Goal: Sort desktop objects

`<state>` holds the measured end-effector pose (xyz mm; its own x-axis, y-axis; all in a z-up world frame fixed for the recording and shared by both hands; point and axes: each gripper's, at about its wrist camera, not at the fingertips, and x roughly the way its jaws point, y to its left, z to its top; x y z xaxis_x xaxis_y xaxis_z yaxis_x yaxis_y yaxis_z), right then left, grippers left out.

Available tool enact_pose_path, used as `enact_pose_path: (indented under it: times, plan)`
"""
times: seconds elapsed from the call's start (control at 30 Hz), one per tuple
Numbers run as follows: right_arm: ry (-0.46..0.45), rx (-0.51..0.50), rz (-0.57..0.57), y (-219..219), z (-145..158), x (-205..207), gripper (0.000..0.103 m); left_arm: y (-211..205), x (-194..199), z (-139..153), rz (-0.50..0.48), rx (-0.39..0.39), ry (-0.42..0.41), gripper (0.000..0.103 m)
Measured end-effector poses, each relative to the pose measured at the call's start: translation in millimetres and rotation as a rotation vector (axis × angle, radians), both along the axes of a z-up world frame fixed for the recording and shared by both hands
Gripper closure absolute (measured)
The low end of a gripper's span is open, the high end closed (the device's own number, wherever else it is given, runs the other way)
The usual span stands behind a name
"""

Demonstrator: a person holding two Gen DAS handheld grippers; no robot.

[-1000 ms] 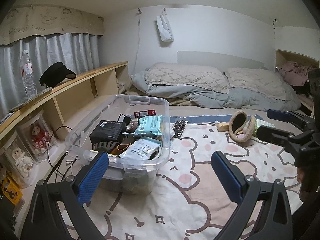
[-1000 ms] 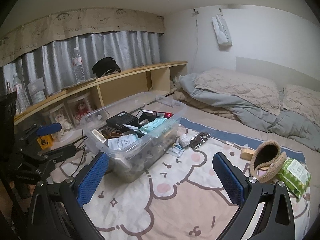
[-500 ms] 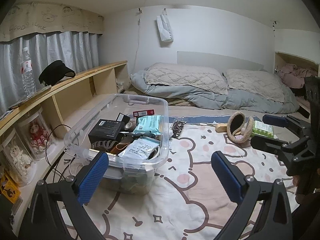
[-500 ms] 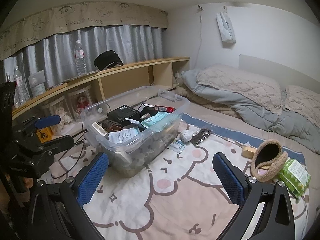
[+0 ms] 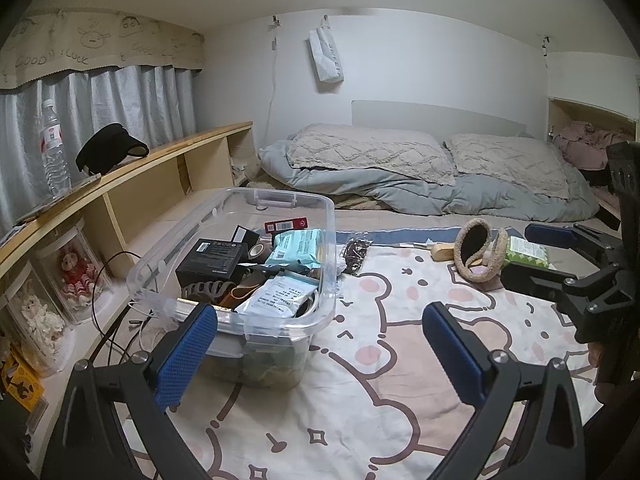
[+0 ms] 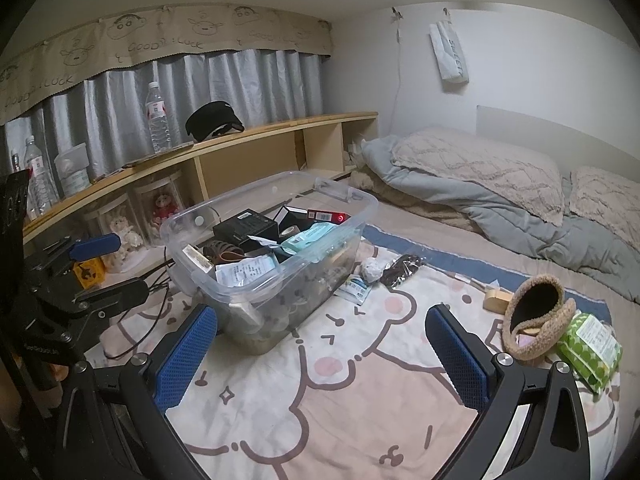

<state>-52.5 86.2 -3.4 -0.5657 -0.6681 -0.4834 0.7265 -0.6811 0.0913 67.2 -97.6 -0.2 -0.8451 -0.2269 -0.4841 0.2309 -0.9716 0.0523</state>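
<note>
Ahead of our left gripper [image 5: 320, 352] the bear-print blanket [image 5: 360, 408] lies bare at 12 o'clock. The clear bin [image 5: 326, 240] stands in the way at 11 o'clock, packed near its rim. At 1 o'clock the fuzzy pouch [image 5: 478, 256] and green packet [image 5: 526, 250] touch, with our right gripper [image 5: 532, 254] just beside them. At 9 o'clock the wooden shelf [image 5: 160, 160] walls us in.

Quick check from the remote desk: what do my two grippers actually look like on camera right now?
Both match: the left gripper and the right gripper have black, angular frames with silver screw heads near the finger bases. Each finger carries a flat rectangular blue pad with a fine mesh texture. No cables or sleeves show.
</note>
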Motion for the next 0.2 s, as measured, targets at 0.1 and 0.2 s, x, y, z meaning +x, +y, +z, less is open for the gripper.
enact_pose_path:
  times: [0.1,0.2]
  plan:
    - [-0.004,0.000,-0.001,-0.4,-0.5,-0.1,0.000,0.3,-0.9,-0.7,-0.001,0.001,-0.002,0.000]
    - [-0.009,0.001,-0.001,-0.5,-1.4,-0.8,0.000,0.8,-1.5,-1.5,0.000,-0.001,-0.004,0.000]
